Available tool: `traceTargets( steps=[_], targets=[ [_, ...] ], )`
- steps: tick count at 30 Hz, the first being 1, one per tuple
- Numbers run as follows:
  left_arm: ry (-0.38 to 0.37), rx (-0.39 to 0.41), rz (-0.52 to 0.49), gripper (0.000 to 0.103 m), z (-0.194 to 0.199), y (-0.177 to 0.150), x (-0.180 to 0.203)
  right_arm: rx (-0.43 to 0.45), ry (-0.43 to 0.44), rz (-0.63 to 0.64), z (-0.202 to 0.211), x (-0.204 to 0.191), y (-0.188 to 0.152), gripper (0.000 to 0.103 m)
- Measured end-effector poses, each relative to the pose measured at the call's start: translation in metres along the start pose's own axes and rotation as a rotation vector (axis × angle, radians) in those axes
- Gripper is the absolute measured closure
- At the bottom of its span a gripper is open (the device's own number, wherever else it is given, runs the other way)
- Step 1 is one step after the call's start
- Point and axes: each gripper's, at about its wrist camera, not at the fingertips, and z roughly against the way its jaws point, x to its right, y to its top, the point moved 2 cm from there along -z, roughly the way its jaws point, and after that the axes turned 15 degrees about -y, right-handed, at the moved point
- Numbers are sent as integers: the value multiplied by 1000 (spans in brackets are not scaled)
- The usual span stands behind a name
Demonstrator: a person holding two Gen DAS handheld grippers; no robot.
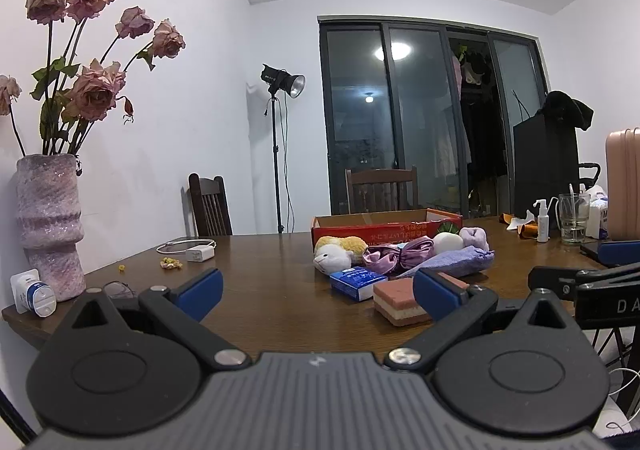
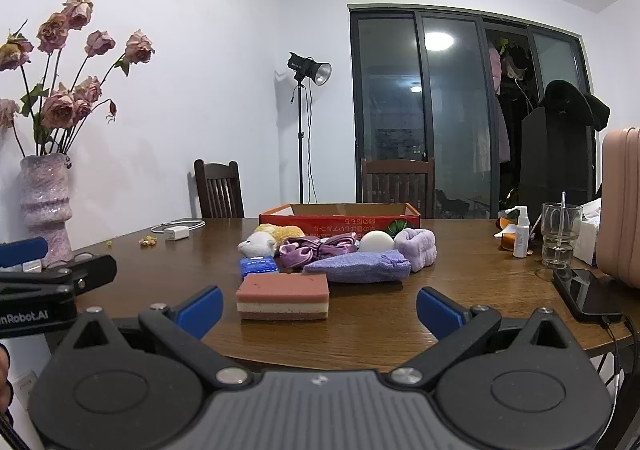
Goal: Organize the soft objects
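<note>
surface (image 2: 380, 322) – dark wood, carrying everything. the open red cardboard box (image 2: 340, 220) stands at the back of the cluster, mouth up, and is judged to be the place where the soft items belong.

soft items lie in a loose heap just in front of the box: a lavender pouch (image 2: 360, 268) lying flat, a purple satin scrunchie (image 2: 316, 248), a lilac wrist band (image 2: 418, 246), a plush toy (image 2: 264, 242), a white ball (image 2: 376, 241). a blue packet (image 2: 258, 265) lies at the near left of the heap. nearest of all, and apart from the heap, lies a layered sponge (image 2: 282, 296).

step in hand, as judged: first pick not yet begun. the sponge is the sensible start – it lies free and square to the right tool. close on its two short ends, squeeze lightly since foam gives, lift clear of the heap, then carry over the box wall before letting go.

right tool (image 2: 320, 310): spread fully, holding nothing, touching nothing; the sponge lies ahead, between the lines of its fingers.

left tool (image 1: 316, 290): spread fully, empty, hovering near the surface edge, left of the sponge.
</note>
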Motion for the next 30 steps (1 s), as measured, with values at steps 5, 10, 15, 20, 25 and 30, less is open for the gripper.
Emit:
traceTargets(
  steps=[5,10,15,20,25,30],
  targets=[
    [-3,-1,1,0,0,0,0,-2,-1,2,0,-1,-1,0],
    [-3,-3,1,0,-1,0,0,-5,-10,1,0,0,-1,0],
    [-4,-6,1,0,-1,0,0,-10,-13,-4,-1,0,-1,0],
    [-7,-11,1,0,-2,-1,1,-11,-17,-7,-1,1,-1,0],
    [-9,-9,-3,0,-2,-2,1,-10,-19,-9,-1,2,-1,0],
    [-10,-14,-1,0,-3,-3,1,-14,-18,-8,-2,1,-1,0]
  ],
)
